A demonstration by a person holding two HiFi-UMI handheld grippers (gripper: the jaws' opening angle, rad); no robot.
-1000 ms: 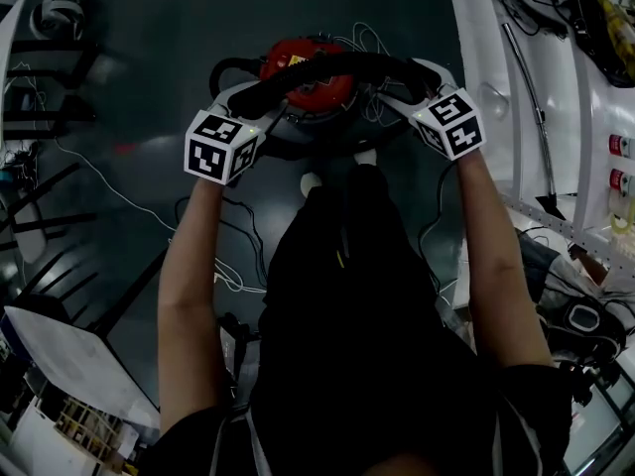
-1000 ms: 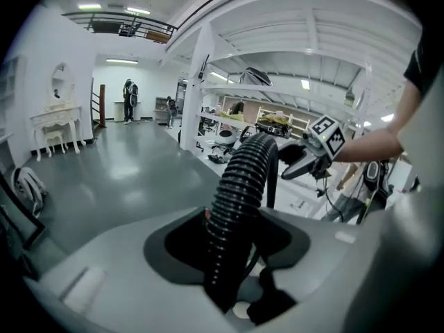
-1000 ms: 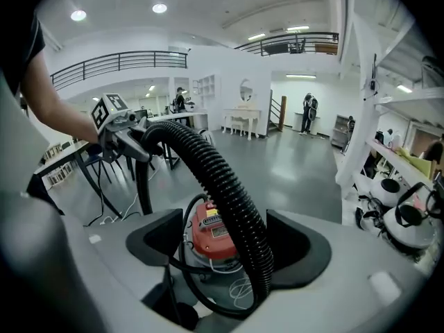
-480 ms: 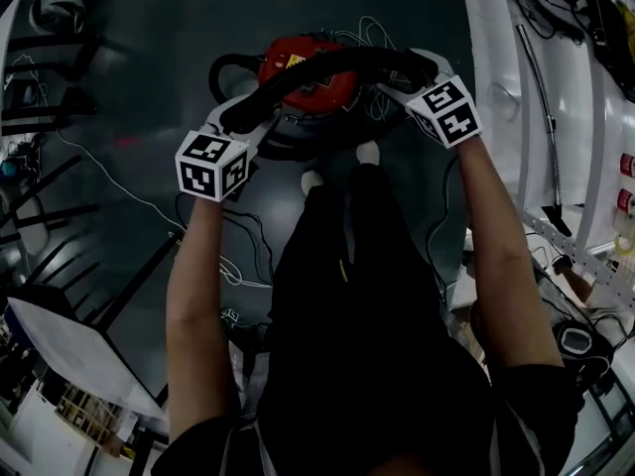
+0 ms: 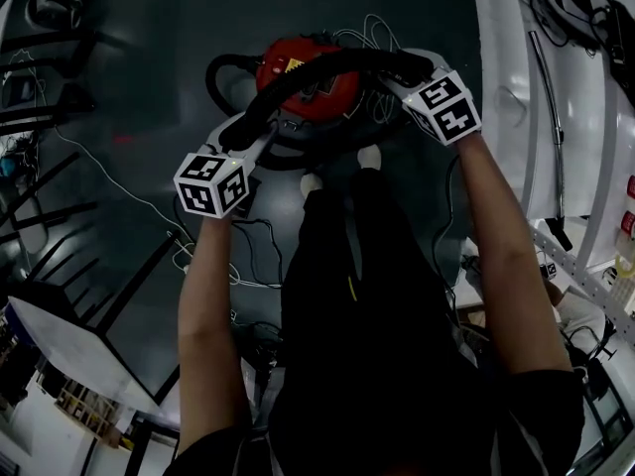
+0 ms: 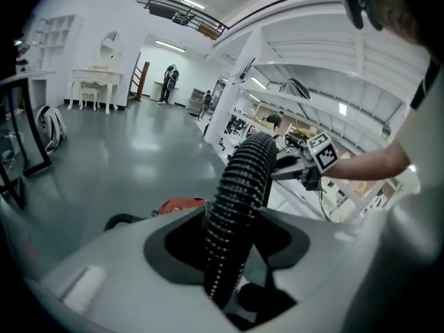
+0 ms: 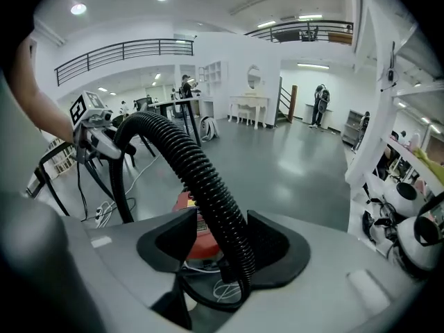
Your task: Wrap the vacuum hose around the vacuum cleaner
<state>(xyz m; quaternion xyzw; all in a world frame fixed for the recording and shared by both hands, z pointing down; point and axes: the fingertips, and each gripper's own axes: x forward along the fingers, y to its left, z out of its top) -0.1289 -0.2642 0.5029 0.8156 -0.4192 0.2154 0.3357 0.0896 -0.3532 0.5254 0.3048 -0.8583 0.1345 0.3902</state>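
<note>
A red vacuum cleaner (image 5: pixel 303 82) stands on the dark floor ahead of me. Its black ribbed hose (image 5: pixel 317 62) arches over it from one gripper to the other. My left gripper (image 5: pixel 248 127) is shut on the hose (image 6: pixel 239 186) at the vacuum's near left, and its pads press on the ribs; the vacuum (image 6: pixel 182 205) shows behind. My right gripper (image 5: pixel 397 67) is at the vacuum's right. Its jaws have just been closing around the hose (image 7: pixel 194 172). The hose lies against one pad, and a gap at the other shows the vacuum (image 7: pixel 191 238).
Thin white cords (image 5: pixel 375 30) lie looped behind the vacuum, and a black cable (image 5: pixel 248 236) trails on the floor near my feet (image 5: pixel 367 154). A white shelving frame (image 5: pixel 556 117) runs along the right. Dark racks (image 5: pixel 40 117) stand at the left.
My left gripper has sunk and come back toward me with the hose, rolling as it went. The right gripper has edged in toward the vacuum. The hose arch sits lower over the vacuum.
</note>
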